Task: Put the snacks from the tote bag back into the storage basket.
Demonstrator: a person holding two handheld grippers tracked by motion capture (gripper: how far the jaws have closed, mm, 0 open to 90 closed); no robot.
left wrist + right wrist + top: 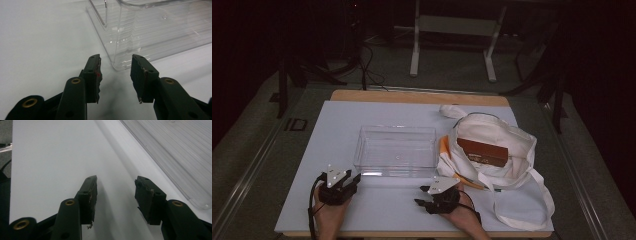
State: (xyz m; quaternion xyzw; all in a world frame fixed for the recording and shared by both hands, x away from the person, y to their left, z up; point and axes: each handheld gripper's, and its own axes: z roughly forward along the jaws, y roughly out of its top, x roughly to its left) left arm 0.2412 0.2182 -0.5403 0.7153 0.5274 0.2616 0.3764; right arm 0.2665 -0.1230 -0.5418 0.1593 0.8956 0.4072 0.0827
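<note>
Resting near the tabletop's front edge, the left gripper (pixel 354 178) and right gripper (pixel 421 194) are gaping empty; one clear bin (pixel 395 151) and one white bag (pixel 492 165) are lying beyond.

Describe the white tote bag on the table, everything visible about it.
The white tote bag looks like soft cloth, lying slumped on the right of the white table top, mouth open upward. A brown box lies inside it, and orange items poke out at its left edge. Its long handles trail loose, one looping toward the table's near right corner. Its left side lies against or very near the clear plastic bin. Neither gripper touches it.
</note>
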